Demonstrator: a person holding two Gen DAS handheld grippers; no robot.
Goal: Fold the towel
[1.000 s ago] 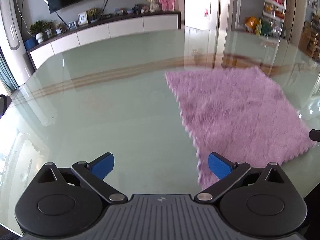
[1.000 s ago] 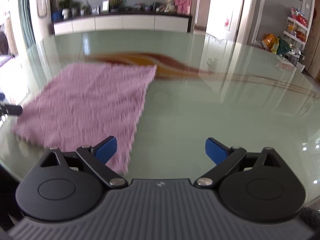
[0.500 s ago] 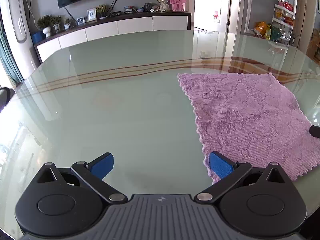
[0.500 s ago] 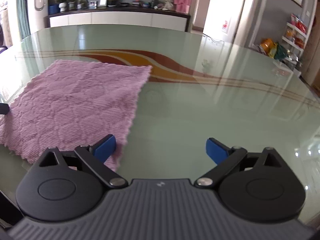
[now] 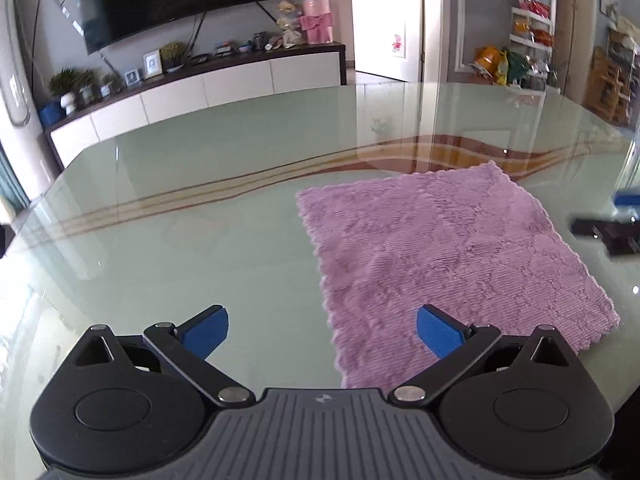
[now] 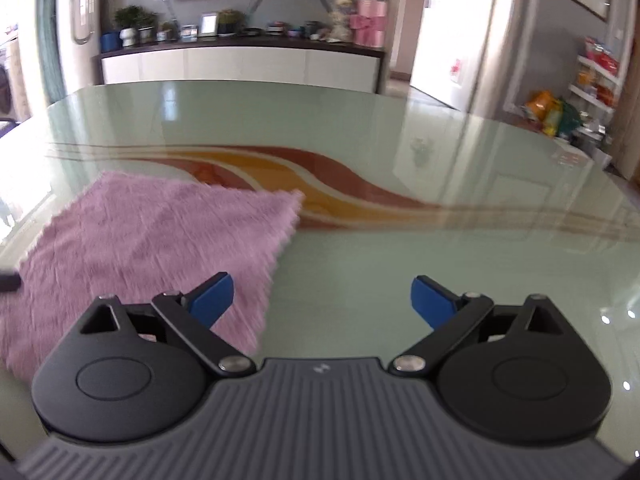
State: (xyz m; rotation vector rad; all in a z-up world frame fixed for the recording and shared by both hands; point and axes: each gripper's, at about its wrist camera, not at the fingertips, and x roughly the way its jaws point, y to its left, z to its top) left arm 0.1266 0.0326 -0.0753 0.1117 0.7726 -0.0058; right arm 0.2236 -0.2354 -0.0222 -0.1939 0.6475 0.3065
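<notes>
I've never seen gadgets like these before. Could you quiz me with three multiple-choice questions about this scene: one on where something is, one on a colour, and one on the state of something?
1. Where is the towel?
A. flat on the glass table
B. hanging from a chair
C. on the floor

2. What colour are the finger pads?
A. red
B. blue
C. yellow

3. How is the left gripper?
A. shut on the towel
C. shut on nothing
B. open, holding nothing

Answers:
1 A: it lies spread on the tabletop in both views.
2 B: blue pads tip the fingers of the left gripper and the right gripper.
3 B: its jaws stand wide apart above the towel's near edge.
</notes>
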